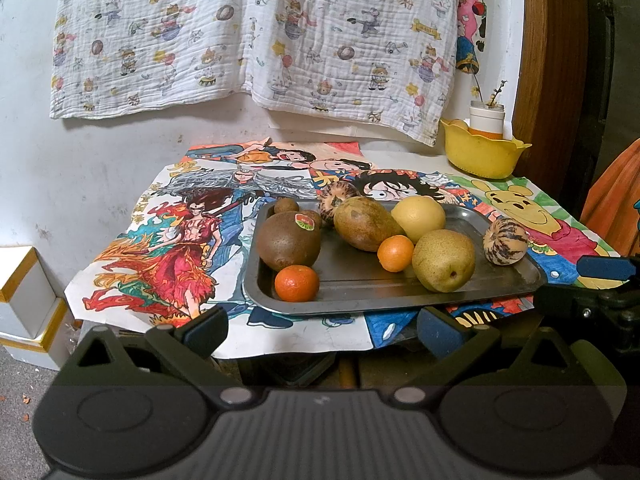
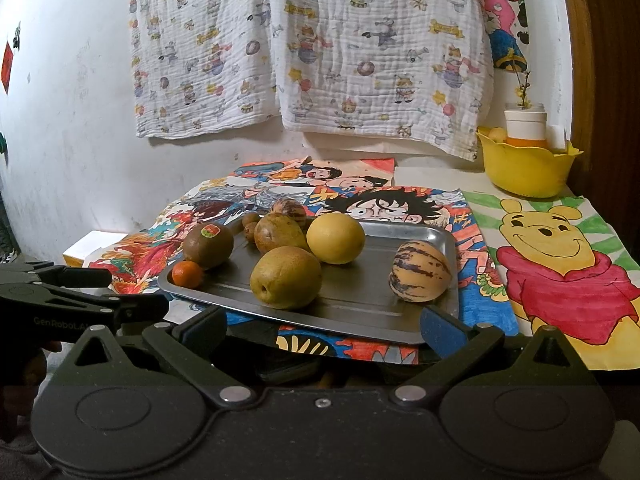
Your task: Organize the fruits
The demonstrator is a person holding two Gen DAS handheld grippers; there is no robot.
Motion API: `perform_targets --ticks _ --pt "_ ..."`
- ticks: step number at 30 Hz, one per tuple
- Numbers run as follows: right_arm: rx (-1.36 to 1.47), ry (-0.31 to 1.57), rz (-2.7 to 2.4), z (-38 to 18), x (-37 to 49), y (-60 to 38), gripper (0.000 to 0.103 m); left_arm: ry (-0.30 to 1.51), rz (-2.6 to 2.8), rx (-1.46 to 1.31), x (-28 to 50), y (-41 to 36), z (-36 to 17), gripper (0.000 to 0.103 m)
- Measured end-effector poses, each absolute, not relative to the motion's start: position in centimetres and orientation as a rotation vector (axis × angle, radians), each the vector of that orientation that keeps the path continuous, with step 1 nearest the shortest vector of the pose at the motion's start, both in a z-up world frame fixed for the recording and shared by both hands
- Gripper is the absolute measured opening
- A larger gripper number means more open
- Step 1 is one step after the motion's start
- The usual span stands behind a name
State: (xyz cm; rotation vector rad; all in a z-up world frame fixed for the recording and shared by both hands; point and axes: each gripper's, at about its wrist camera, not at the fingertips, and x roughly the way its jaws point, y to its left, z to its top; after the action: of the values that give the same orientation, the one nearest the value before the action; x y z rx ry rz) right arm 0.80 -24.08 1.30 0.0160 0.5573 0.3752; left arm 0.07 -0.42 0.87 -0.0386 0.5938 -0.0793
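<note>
Two tangerines (image 1: 296,283), kiwis, pears, lemon (image 1: 418,217), striped melons on metal tray (image 1: 400,300), frame centre. Yellow bowl (image 1: 482,154) upper right holds jar. Left gripper (image 1: 322,330), right gripper (image 2: 322,330): jaws wide apart, holding nothing, before desk edge.

Dim warm indoor light, soft shadows under fruit on tray (image 1: 516,280). Mild glare on metal. Strong fisheye bend + dark vignette at corners; centre sharp.

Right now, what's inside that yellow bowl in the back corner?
Inside the yellow bowl stands a white jar over something orange, with a thin twig poking out its top. A pale round thing sits at the left rim. The bowl's wall hides whatever lies deeper.
</note>
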Motion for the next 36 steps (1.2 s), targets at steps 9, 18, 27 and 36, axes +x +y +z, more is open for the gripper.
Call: perform_targets --ticks 9,18,27,36 --pt "0.016 0.558 0.375 1.32 0.79 -24.05 0.102 0.594 -0.08 -0.039 0.05 -0.4 0.87 0.103" --pt "0.015 0.558 0.377 1.31 0.8 -24.03 0.102 0.594 -0.079 -0.039 0.04 -0.39 0.86 0.103" --pt "0.016 0.559 0.375 1.32 0.79 -23.99 0.102 0.596 -0.082 -0.04 0.06 -0.42 0.85 0.103" --pt "0.016 0.559 0.376 1.31 0.82 -24.01 0.102 0.611 -0.067 -0.035 0.12 -0.41 0.87 0.103"
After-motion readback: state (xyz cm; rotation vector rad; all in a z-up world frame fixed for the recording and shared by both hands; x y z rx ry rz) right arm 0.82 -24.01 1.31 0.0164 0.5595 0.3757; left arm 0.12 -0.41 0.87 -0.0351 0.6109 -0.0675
